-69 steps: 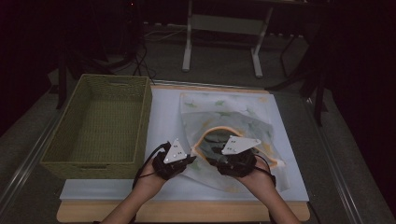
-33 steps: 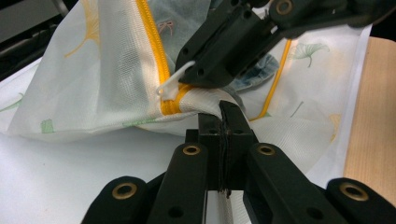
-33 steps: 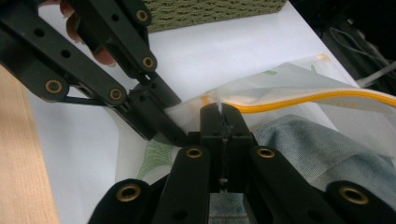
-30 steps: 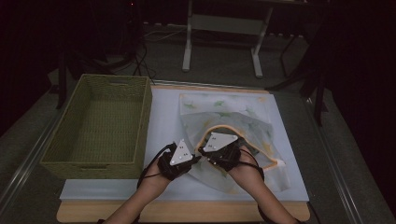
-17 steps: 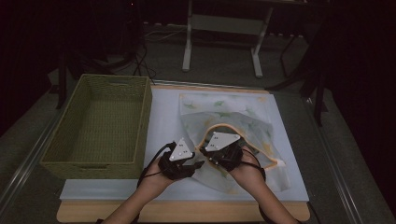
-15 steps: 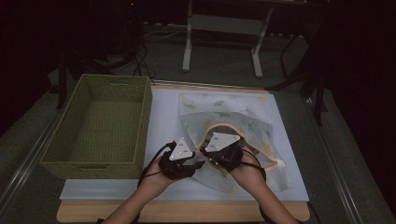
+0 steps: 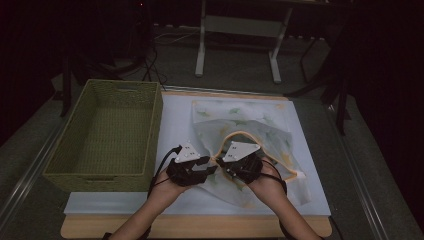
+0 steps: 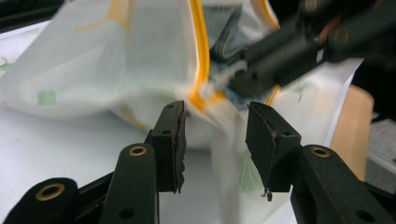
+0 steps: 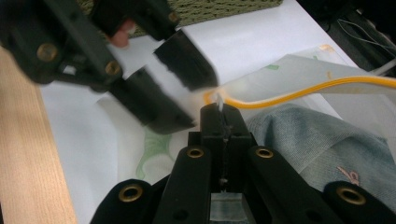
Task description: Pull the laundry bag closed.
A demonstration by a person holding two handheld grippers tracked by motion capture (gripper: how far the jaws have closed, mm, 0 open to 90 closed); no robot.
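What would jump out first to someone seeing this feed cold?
Probably the white mesh bag with its orange zipper edge, spread on the white mat right of the green woven basket. At its near left corner, the right gripper is shut on the zipper end, while the left gripper, jaws just opened, straddles the same corner. Grey cloth shows inside the bag.

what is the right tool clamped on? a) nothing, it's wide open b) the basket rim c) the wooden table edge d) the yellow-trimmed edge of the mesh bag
d: in the right gripper view the right tool has its jaws shut on the mesh bag at its yellow trim, with the basket off to the side.
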